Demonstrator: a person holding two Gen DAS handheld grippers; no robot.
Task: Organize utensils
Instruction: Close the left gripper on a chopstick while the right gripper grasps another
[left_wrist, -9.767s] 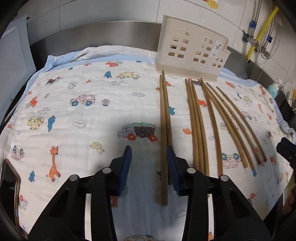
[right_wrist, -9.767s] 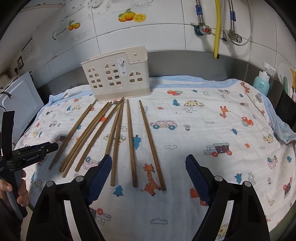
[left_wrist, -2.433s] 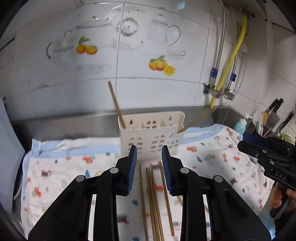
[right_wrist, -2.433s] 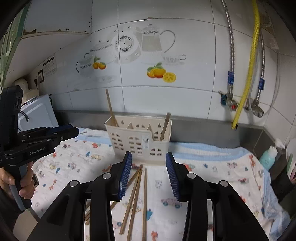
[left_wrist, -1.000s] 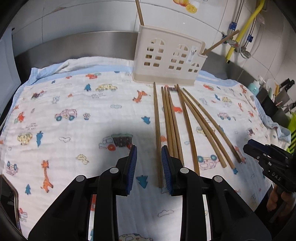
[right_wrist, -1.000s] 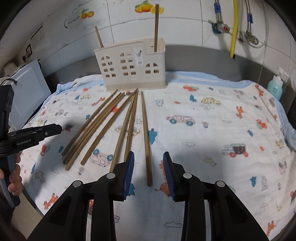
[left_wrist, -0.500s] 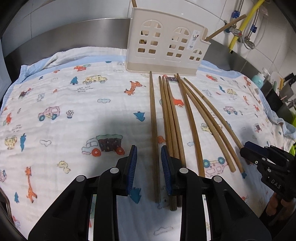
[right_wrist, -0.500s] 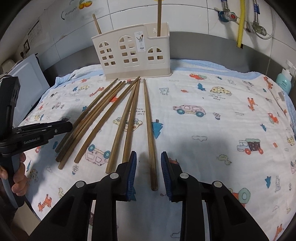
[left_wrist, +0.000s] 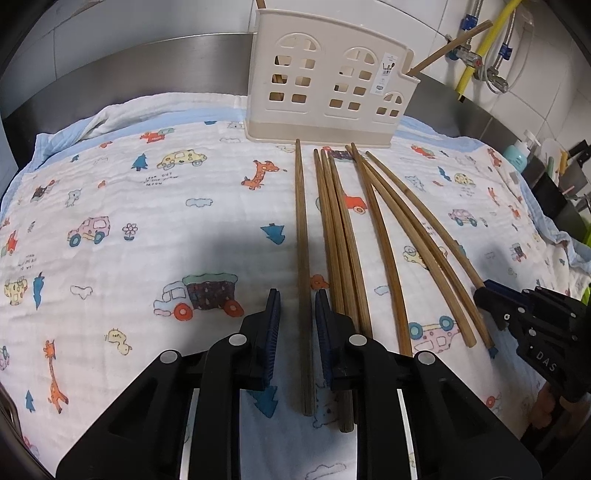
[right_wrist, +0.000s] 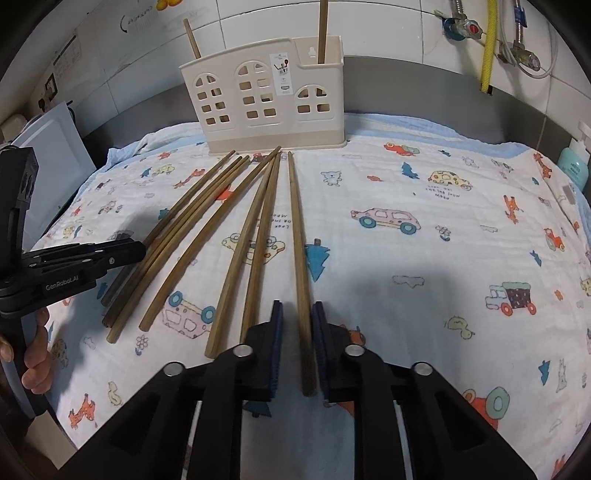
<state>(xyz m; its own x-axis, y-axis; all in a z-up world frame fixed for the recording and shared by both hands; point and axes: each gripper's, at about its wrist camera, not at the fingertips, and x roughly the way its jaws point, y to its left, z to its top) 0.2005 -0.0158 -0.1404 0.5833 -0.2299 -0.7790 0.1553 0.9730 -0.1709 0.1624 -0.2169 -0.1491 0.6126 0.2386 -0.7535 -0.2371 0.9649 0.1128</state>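
step: I'm picking one chopstick per hand off the cloth (left_wrist: 110, 192).
left tongs (left_wrist: 297, 306): closing around leftmost chopstick (left_wrist: 301, 236), not pinched yet.
right tongs (right_wrist: 297, 317): closing around rightmost chopstick (right_wrist: 297, 229), pads nearly touching.
next: pinch, lift, drop into holder (right_wrist: 266, 107).

Holder (right_wrist: 271, 107) stands at the back of the cloth (right_wrist: 424, 266), two chopsticks upright in it. Before it, seven chopsticks (right_wrist: 255, 236) lie fanned side by side on the cloth.
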